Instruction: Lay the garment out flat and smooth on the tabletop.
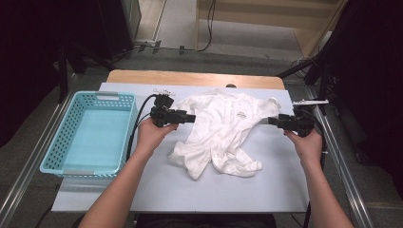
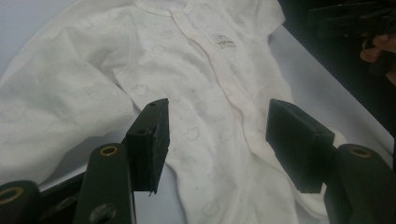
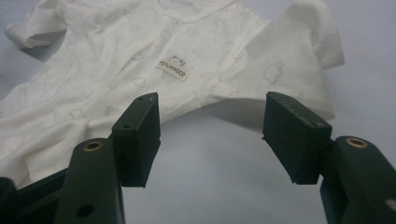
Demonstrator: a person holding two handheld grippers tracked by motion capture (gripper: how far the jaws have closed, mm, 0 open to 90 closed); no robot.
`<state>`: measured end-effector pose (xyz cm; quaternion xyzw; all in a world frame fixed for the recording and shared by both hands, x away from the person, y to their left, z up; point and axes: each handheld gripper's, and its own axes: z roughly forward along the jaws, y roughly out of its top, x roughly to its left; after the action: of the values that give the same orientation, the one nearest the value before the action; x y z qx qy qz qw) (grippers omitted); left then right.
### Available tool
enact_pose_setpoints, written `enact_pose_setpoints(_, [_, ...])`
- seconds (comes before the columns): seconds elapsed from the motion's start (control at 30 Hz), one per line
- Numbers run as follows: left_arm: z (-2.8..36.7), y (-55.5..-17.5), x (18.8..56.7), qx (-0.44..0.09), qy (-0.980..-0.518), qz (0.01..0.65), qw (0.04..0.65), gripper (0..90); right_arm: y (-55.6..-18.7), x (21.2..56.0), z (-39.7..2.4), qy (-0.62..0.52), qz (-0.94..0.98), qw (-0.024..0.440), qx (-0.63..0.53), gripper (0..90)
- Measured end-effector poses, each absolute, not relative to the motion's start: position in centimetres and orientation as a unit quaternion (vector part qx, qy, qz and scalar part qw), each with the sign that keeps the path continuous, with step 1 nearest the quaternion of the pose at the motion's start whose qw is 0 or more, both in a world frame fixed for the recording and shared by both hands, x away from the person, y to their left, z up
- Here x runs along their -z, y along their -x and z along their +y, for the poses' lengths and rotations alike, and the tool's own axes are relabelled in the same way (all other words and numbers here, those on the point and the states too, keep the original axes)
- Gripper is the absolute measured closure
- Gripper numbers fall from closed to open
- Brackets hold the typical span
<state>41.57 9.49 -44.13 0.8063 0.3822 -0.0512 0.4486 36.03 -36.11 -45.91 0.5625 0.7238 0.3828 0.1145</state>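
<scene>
A white baby romper [image 1: 223, 130] lies crumpled on the pale blue table cover, neck towards the far edge, a small label [image 3: 173, 70] on its chest. My left gripper [image 1: 192, 118] hovers at the garment's left edge, pointing right, jaws apart; in its own view the romper [image 2: 205, 93] lies beyond the jaws and nothing is pinched. My right gripper [image 1: 271, 120] is at the right sleeve [image 3: 299, 60], pointing left, jaws wide, with bare table between them. The right gripper [image 2: 345, 21] also appears far off in the left gripper view.
A light blue plastic basket [image 1: 71, 137] stands at the table's left side with nothing inside. The table cover [image 1: 266, 190] stretches bare in front of the garment. The wooden table edge [image 1: 190, 78] runs along the back; dark stands and cables lie beyond.
</scene>
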Motion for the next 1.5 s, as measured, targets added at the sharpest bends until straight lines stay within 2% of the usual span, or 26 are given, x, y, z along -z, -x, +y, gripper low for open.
enact_pose_setpoints(0.43, [10.1, -38.8, 44.5, 0.053, -0.814, 0.369, 0.446, 39.6, -36.5, 47.5, -37.0, -0.575, 0.716, 0.098, -0.384, 35.8])
enact_pose_setpoints(0.8, [10.9, -37.4, 45.2, 0.044, -0.815, 0.375, 0.440, 38.7, -37.2, 48.0, -34.8, -0.565, 0.727, 0.090, -0.379, 36.0])
enact_pose_setpoints(1.5, [10.6, -36.8, 48.0, 0.037, -0.826, 0.392, 0.404, 38.8, -33.9, 48.5, -30.6, -0.507, 0.771, 0.072, -0.378, 37.8])
